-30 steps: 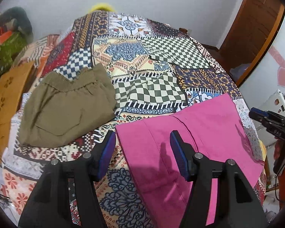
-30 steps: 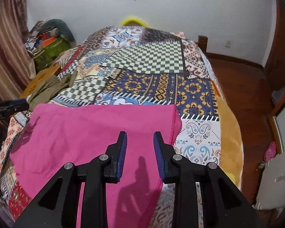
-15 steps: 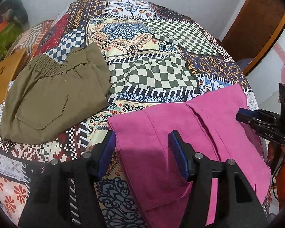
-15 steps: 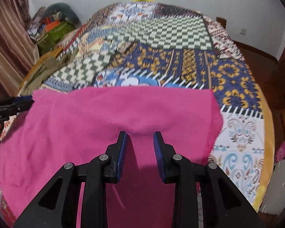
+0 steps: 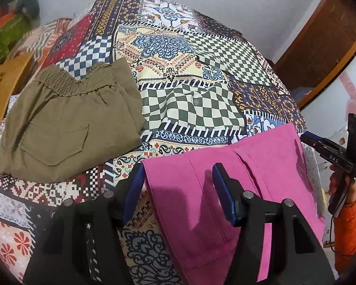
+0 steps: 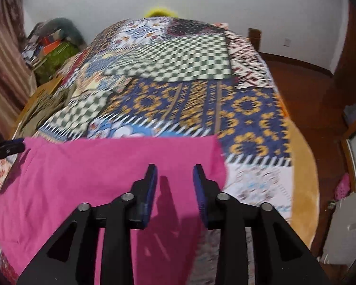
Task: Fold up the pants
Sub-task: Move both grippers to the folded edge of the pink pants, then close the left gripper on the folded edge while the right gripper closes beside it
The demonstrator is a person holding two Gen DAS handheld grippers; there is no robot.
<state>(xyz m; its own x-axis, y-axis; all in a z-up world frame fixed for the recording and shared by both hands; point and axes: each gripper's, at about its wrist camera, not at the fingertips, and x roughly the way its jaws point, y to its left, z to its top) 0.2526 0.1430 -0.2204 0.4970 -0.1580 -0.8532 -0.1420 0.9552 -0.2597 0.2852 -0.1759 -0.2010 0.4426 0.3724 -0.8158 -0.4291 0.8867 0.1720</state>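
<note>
The pink pants [image 5: 227, 190] lie flat on the patchwork bedspread [image 5: 197, 104] near the bed's front edge. My left gripper [image 5: 178, 185] is open, its fingers hovering over the pants' left corner. In the right wrist view the pink pants [image 6: 83, 175] spread across the lower left, and my right gripper [image 6: 175, 185] is open above their right end, holding nothing. The right gripper also shows at the right edge of the left wrist view [image 5: 330, 154].
Folded olive-green pants [image 5: 64, 123] lie on the bed to the left. A wooden board [image 5: 4, 83] and a pile of clothes [image 6: 52, 47] stand at the left side. A wooden door [image 5: 320, 35] and wooden floor [image 6: 320, 99] are to the right.
Both grippers have drawn back and risen a little after dipping toward the pants. The pink pants look smaller in the right wrist view than half a second ago. Both grippers stayed open.
</note>
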